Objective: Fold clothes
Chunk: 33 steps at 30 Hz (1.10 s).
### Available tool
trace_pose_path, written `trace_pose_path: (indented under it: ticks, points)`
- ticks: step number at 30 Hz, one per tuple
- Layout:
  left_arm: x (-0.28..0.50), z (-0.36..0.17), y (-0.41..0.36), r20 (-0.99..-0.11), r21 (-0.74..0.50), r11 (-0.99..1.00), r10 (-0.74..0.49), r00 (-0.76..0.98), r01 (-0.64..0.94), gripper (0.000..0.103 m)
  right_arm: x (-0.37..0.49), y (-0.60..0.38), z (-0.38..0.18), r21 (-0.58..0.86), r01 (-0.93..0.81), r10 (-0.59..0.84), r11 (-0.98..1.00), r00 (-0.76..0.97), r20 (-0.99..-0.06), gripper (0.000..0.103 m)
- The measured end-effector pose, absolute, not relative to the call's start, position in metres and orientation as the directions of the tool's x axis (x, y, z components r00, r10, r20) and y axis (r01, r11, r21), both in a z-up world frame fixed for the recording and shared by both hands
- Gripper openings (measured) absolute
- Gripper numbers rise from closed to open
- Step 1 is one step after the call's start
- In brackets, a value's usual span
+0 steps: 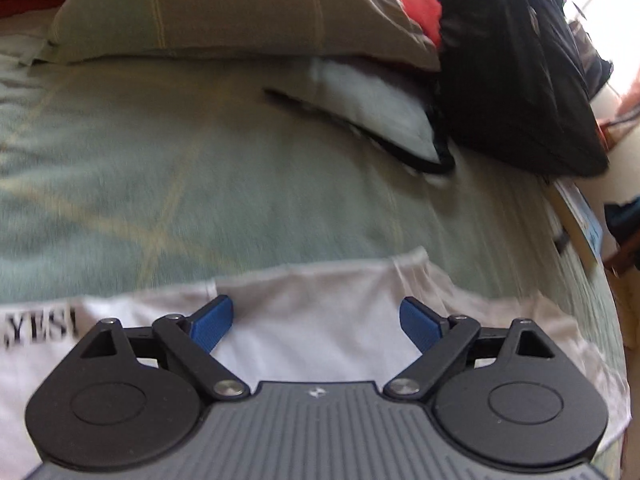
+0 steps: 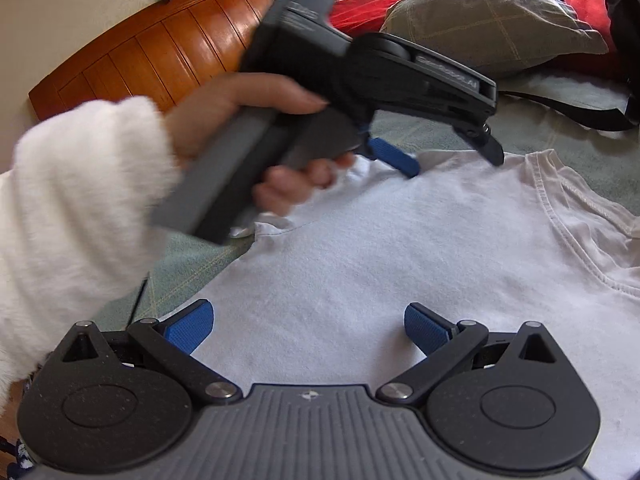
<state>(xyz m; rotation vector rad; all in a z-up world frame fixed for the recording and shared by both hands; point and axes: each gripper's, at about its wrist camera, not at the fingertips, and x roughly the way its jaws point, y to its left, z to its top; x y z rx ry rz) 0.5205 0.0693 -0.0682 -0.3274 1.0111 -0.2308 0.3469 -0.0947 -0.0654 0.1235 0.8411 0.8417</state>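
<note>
Currently white T-shirt lies flat on green bedspread, collar toward pillow. Left gripper spread wide above shirt, nothing pinched. Right gripper likewise spread, empty.

White T-shirt: thin matt cotton-like knit with stitched neckline ribbing and black printed letters; it lies on a pale green woven bedspread, matt, with faint yellow lines, same cloth on the pillow. Left gripper and right gripper: matt black plastic arms, ribbed grey plastic body, shiny metal pivot screws, blue textured rubbery pads. Headboard: glossy varnished reddish wood; sleeve: fluffy white fleece; bag: black, slightly shiny synthetic fabric.
</note>
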Motion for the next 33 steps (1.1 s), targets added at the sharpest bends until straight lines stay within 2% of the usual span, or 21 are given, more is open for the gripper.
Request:
trace_pose_path:
  ticks: [4,10,17,21,25,28,33]
  points:
    - [0.510,-0.050,0.072,-0.788,-0.341,0.939,-0.307,0.535,0.037,0.090,0.350,-0.097,-0.067,0.428,-0.602,0.711,0.675,0.372,-0.597,0.103]
    - [0.452,0.008,0.089,-0.783,-0.230,0.972,-0.212,0.585,0.046,0.090,0.348,-0.099,-0.069,0.425,-0.602,0.710,0.676,0.378,-0.594,0.103]
    - [0.335,0.062,0.118,-0.805,-0.077,0.997,-0.059,0.591,-0.006,0.090,0.343,-0.093,-0.070,0.377,-0.615,0.687,0.692,0.403,-0.605,0.103]
    - [0.259,0.081,0.130,-0.798,-0.052,0.999,-0.041,0.601,-0.001,0.092,0.339,-0.088,-0.067,0.338,-0.626,0.667,0.703,0.415,-0.618,0.103]
    - [0.201,0.078,0.130,-0.782,-0.018,0.998,-0.052,0.621,0.061,0.093,0.339,-0.089,-0.054,0.362,-0.615,0.671,0.700,0.396,-0.626,0.103]
    - [0.188,0.061,0.124,-0.768,-0.002,0.993,-0.075,0.636,0.115,0.094,0.331,-0.095,-0.029,0.345,-0.580,0.640,0.738,0.441,-0.629,0.103]
    - [0.190,0.024,0.105,-0.750,-0.029,0.977,-0.160,0.642,0.211,0.094,0.288,-0.113,0.008,0.150,-0.560,0.500,0.814,0.546,-0.672,0.103]
